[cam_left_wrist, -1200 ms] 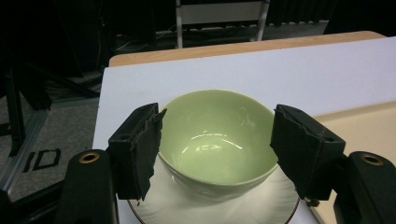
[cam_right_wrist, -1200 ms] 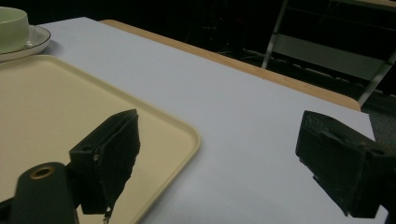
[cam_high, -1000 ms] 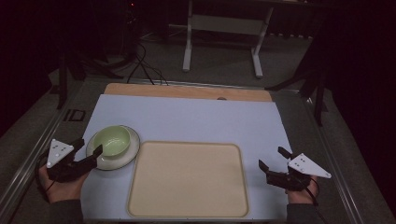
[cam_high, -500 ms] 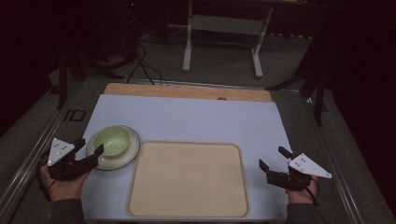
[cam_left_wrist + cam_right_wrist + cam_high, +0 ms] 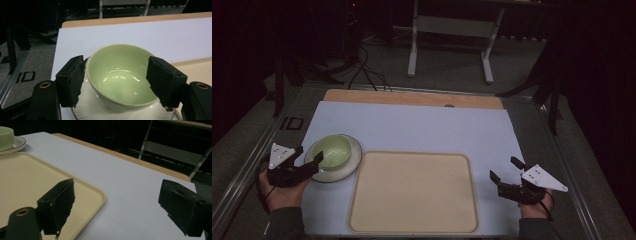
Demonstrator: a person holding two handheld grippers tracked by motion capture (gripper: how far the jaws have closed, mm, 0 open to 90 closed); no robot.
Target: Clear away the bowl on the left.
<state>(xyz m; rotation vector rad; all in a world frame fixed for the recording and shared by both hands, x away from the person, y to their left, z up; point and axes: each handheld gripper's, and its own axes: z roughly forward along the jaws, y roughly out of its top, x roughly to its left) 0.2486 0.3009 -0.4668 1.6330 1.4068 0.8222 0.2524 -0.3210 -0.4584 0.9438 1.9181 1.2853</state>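
A pale green bowl (image 5: 333, 150) stands on a white plate (image 5: 351, 167) at the table's left, just left of a beige tray (image 5: 412, 195). My left gripper (image 5: 308, 154) lies at the plate's left edge, pointing at the bowl, jaws open. In the left gripper view the bowl (image 5: 120, 75) fills the gap between the two pads; the left pad (image 5: 75, 80) is right by its rim, and I cannot tell if it touches. My right gripper (image 5: 503, 168) rests open on the table right of the tray, nothing between its jaws (image 5: 115, 202).
The tray is empty and its right corner (image 5: 95, 195) lies just beside my right gripper. A pale blue mat (image 5: 422, 127) covers the table, with a wooden strip (image 5: 412, 97) along the far edge. A metal stand (image 5: 449, 30) and cables are on the floor beyond.
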